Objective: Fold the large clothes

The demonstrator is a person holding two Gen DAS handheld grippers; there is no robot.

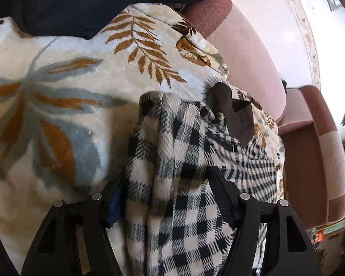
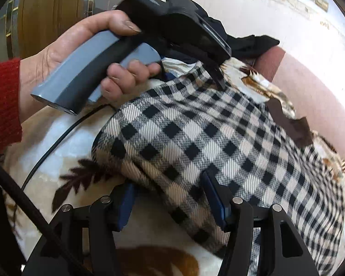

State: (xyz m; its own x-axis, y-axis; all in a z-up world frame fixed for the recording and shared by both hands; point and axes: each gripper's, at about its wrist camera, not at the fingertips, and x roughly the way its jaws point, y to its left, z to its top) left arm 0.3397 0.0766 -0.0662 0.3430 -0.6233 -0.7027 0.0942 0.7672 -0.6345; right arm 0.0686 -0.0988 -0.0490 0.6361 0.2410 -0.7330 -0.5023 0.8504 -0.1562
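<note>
Lying between both grippers' spread fingers: checked garment (image 1: 186, 161), bunched on leaf-print blanket (image 1: 57, 92). Left gripper (image 1: 170, 197) jaws apart, cloth unpinched. Right gripper (image 2: 172, 197) likewise.

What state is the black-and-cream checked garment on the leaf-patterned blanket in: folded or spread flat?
Folded, at least partly. The black-and-cream checked garment shows a rounded doubled-over edge with layers beneath, lying on the leaf-patterned blanket. Whether folding is finished, cannot tell.

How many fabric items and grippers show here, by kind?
Checked garment: 1
Leaf-print blanket: 1
Dark cloth: 1
Brown patch piece: 1
Grippers, left gripper and right gripper: 2
Total: 6
</note>
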